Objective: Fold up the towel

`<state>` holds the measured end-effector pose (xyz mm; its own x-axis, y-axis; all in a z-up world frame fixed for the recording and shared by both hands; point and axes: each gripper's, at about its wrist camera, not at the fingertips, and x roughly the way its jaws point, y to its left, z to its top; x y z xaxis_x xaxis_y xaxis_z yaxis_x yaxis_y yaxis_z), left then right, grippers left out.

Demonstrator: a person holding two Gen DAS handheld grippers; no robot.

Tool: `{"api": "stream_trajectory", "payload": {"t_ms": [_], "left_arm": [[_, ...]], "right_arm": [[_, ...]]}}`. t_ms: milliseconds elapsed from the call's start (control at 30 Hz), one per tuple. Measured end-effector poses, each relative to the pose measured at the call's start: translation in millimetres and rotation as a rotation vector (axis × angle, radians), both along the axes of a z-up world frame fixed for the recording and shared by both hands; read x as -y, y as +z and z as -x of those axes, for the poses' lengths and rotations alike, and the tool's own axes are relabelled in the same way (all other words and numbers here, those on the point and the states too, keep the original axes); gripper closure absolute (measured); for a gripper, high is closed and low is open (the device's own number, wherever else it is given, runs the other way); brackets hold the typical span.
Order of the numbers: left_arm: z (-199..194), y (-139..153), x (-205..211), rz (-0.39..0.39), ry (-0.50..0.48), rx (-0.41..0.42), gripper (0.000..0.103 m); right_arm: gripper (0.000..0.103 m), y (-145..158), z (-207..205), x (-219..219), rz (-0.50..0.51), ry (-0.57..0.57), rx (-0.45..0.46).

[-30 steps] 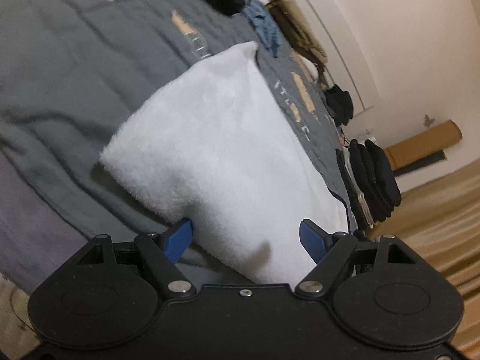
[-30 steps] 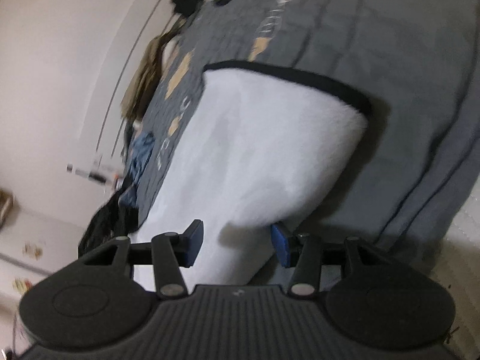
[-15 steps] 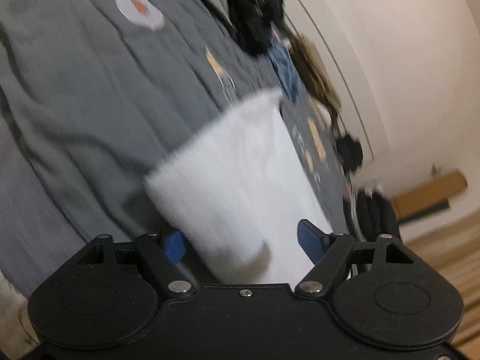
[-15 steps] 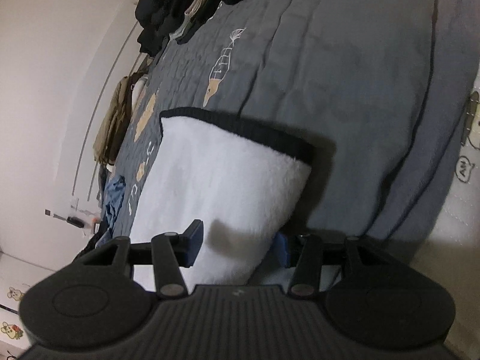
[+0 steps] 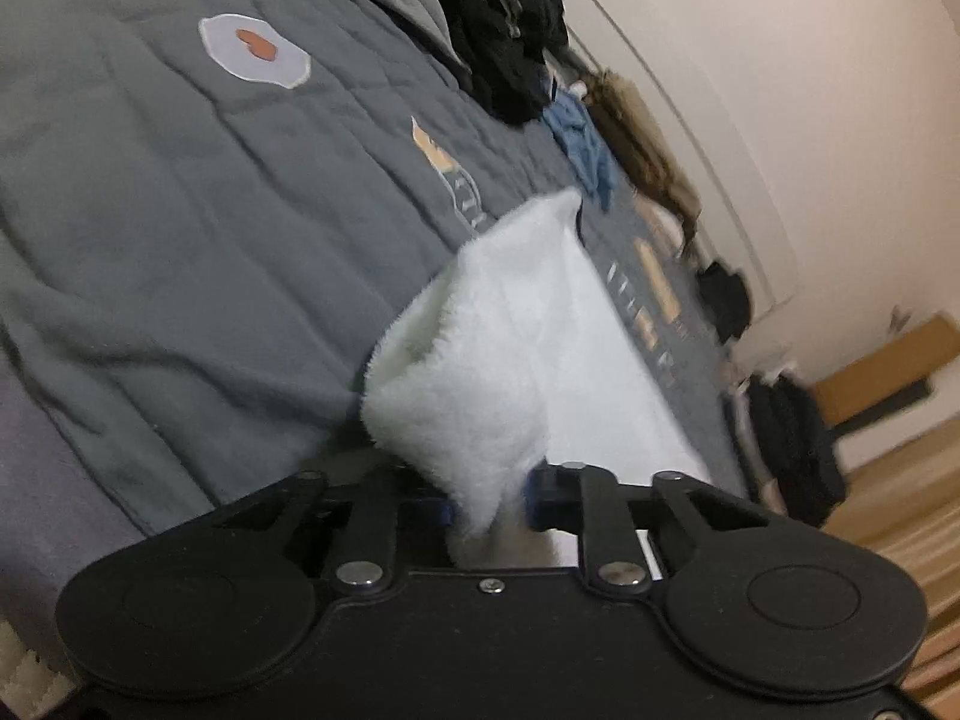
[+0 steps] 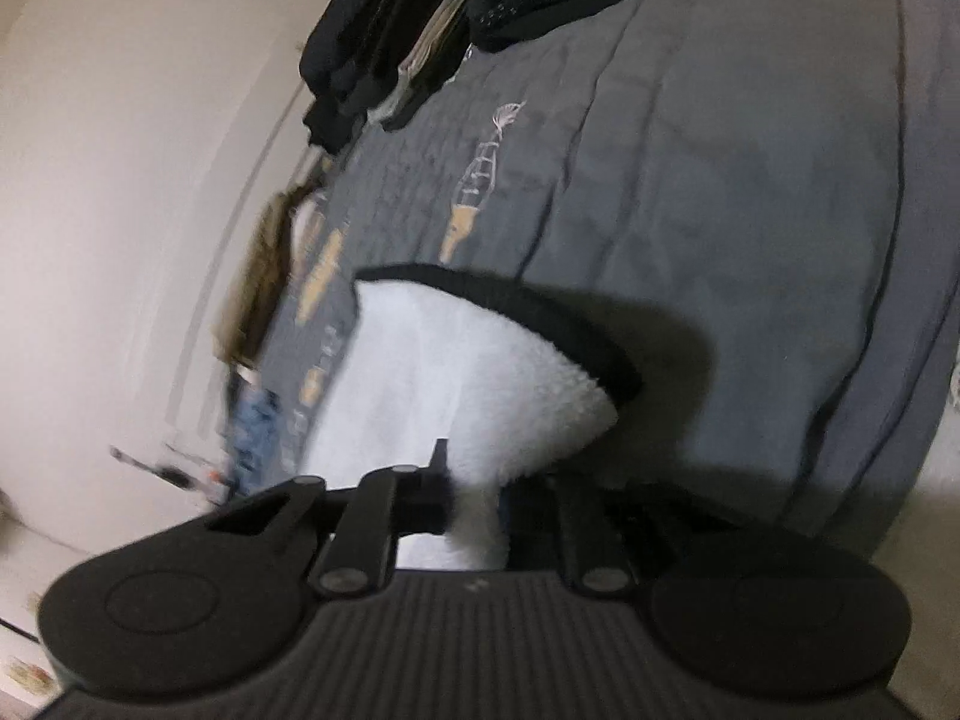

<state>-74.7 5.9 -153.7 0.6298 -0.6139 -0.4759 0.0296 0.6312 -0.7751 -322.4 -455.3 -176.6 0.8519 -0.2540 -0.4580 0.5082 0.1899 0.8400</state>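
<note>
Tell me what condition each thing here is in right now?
Towel: white, partly folded, near corners pinched and lifted off the bed.
Left gripper: shut on the towel.
Right gripper: shut on the towel.
Blanket: grey, spread over the bed, wrinkled.
Clothes: dark, heaped at the far end.

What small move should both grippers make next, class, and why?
Probably carry the towel forward over the quilt to fold it. The left gripper and right gripper each pinch a corner, and it is lifted.

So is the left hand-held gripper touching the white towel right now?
Touching. The left wrist view shows the left hand-held gripper shut on a bunched corner of the white towel.
</note>
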Motion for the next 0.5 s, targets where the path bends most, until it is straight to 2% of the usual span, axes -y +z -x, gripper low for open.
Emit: {"api": "stream_trajectory", "payload": {"t_ms": [67, 133, 200, 267, 333, 400, 433, 500], "left_arm": [[2.2, 10.3, -7.0, 0.030, -0.001, 0.033, 0.088], [3.4, 24.5, -14.8, 0.037, -0.009, 0.074, 0.088], [2.8, 30.2, -19.6, 0.031, -0.018, 0.081, 0.088], [2.4, 25.5, -21.5, 0.003, -0.022, 0.045, 0.088], [1.5, 9.8, -20.4, -0.054, -0.026, -0.047, 0.088], [-0.5, -4.9, -22.2, -0.069, -0.015, -0.123, 0.082], [-0.6, -7.5, -23.7, -0.072, -0.004, -0.138, 0.076], [-0.8, -0.5, -27.6, -0.094, 0.006, -0.123, 0.073]], "right_arm": [[0.093, -1.5, 0.8, -2.0, -0.014, 0.006, -0.021], [0.093, -3.0, 1.7, -3.9, -0.028, 0.011, -0.041], [0.093, -4.5, 2.5, -5.9, -0.043, 0.017, -0.062], [0.093, -6.1, 3.3, -7.9, -0.057, 0.023, -0.083], [0.091, -7.6, 4.2, -9.8, -0.071, 0.029, -0.103], [0.088, -8.7, 5.1, -10.7, -0.084, 0.034, -0.122], [0.086, -8.1, 5.8, -7.8, -0.087, 0.034, -0.127], [0.085, -0.1, 8.4, -3.9, -0.063, 0.031, -0.140]]}}
